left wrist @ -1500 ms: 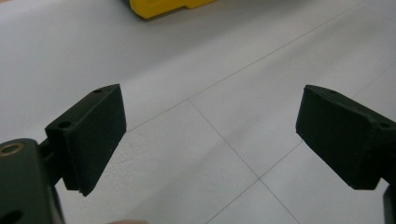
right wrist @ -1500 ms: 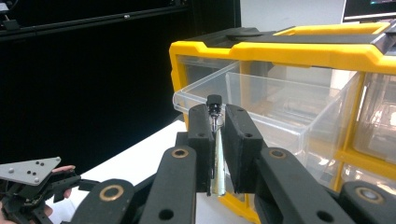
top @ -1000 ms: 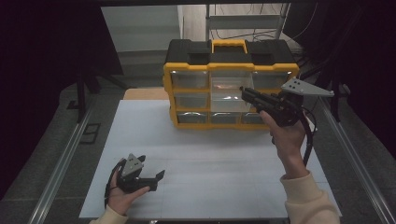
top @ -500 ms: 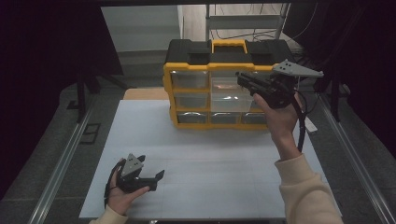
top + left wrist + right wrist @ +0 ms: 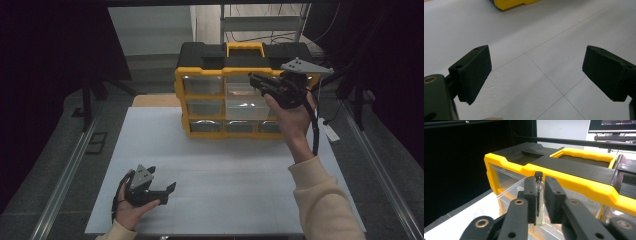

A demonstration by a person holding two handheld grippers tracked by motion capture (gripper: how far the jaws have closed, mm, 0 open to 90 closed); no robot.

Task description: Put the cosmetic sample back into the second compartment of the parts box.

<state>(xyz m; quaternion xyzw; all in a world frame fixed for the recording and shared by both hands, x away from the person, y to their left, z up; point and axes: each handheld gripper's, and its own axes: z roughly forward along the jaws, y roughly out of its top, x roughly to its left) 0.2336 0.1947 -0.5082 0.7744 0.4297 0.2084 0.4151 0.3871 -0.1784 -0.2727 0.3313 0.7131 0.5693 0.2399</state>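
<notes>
A yellow and black drawer cabinet (image 5: 210, 75) with clear drawers stands at the back of the white table (image 5: 240, 175). My right gripper (image 5: 256, 81) is held up in front of its top row of drawers. Seen from the right gripper view, the right gripper (image 5: 539, 181) is shut on a thin clear item with a black tip (image 5: 538, 175), just before the cabinet's yellow top edge (image 5: 574, 182). Low at the front left of the table rests my left gripper (image 5: 162, 182). It is open in the left gripper view (image 5: 536, 67), with bare table between its pads.
A corner of the cabinet (image 5: 511, 3) shows at the top of the left gripper view. Metal rails (image 5: 70, 170) run along both sides of the table. A shelf frame with cables (image 5: 265, 22) stands behind the cabinet, and dark curtains hang on either side.
My right gripper has risen from the middle drawers up to the cabinet's top row and shifted slightly left. The left gripper has stayed put.
</notes>
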